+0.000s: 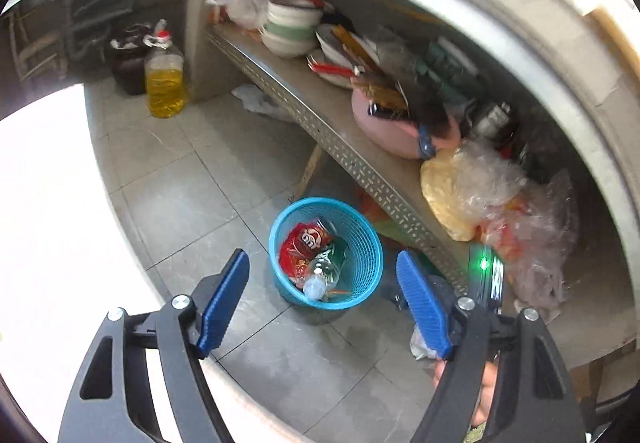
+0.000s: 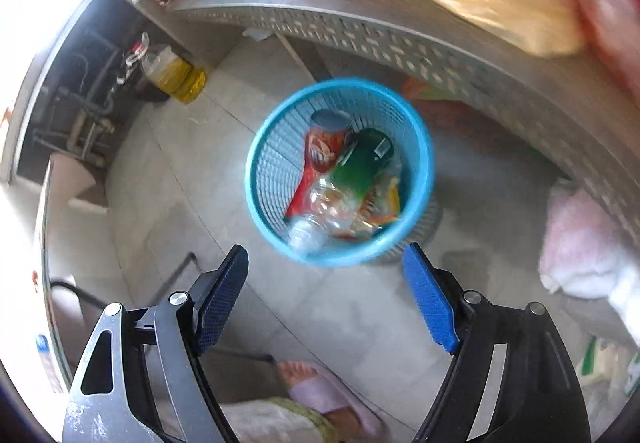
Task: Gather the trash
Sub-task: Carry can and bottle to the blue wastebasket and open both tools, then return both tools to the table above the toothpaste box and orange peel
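My right gripper hangs just short of the bin, nearer than my left gripper; both sets of fingers are spread and hold nothing.

The right gripper hangs with jaws wide and empty above the tiled floor. At twelve o'clock from it stands the blue basket, holding a red can, a green-labelled bottle and wrappers. At ten o'clock sits an oil jug.

bins: you have one blue basket
bottles in it: one (green label)
cans in it: one
oil jugs: one
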Demonstrator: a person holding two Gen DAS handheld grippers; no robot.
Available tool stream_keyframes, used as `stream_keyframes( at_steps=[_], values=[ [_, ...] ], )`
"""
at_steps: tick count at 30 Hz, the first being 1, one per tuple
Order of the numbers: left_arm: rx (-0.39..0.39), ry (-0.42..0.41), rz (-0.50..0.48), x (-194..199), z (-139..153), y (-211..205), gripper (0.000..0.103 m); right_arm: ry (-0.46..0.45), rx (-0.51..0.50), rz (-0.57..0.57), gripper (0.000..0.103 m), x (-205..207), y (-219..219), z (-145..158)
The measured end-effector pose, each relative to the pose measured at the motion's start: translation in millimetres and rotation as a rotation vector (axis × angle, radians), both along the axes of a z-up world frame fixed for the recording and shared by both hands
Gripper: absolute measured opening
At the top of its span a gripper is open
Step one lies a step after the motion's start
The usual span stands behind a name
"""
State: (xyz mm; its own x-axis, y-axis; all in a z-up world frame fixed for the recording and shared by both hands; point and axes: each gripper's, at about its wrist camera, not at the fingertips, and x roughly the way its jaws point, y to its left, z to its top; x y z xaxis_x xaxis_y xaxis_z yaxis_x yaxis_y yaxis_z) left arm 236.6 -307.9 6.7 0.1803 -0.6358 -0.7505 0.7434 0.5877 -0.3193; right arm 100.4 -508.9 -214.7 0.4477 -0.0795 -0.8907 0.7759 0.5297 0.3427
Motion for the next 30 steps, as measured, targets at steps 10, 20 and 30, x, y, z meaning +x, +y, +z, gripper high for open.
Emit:
stream_keyframes(
  at_steps=[10,20,30],
  values=[
    [-0.110,-0.078,0.164,-32,44,141,0.075,-0.062,-0.079,0.092,0.077,-25,41,58],
    [-0.050,-0.170,0.533,-66,43,301,0.077,-0.318,-0.099,0.377,0.082,28,107,148],
    [-0.107,-0.086,0.827,-75,25,411,0.077,-0.361,-0.059,0.814,0.082,97,222,175]
  ],
)
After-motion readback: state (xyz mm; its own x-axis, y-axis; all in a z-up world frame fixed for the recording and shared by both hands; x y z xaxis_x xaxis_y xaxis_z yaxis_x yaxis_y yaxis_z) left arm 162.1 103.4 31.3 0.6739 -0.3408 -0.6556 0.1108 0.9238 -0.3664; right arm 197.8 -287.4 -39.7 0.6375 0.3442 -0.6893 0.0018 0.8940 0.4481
